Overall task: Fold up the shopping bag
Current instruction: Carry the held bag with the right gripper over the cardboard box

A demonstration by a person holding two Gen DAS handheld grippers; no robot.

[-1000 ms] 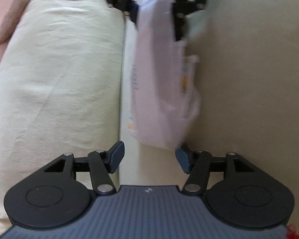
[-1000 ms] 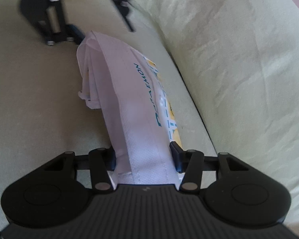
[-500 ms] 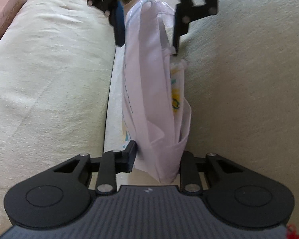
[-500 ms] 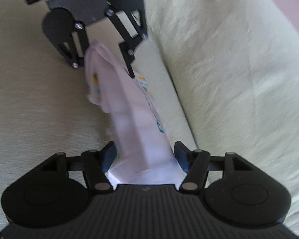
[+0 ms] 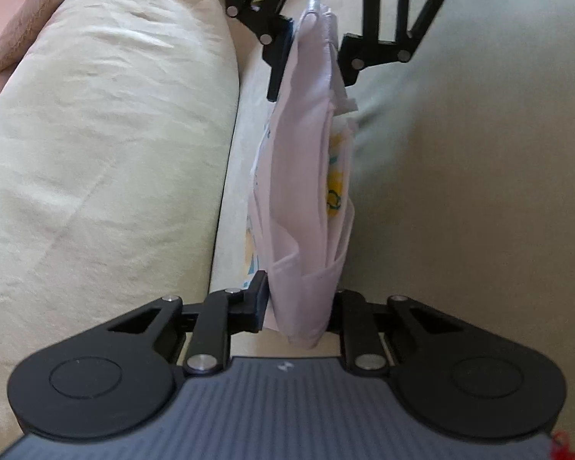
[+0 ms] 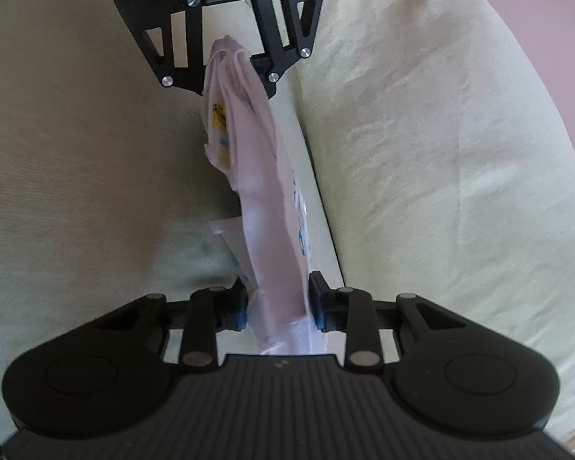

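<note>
While the bag [image 5: 306,176] hangs in the air, a pale green sofa [image 5: 479,191] lies under it, with a fat back cushion [image 5: 103,145] beside it and a pink pillow [image 5: 38,11] at the far end. The left hand-held gripper [image 5: 299,303] is closing, and its pads press on one end of the white bag. The right hand-held gripper [image 6: 278,304] is closing too and pinches the other end. Blue letters and a yellow picture show on the bag, but they are too blurry to read.
</note>
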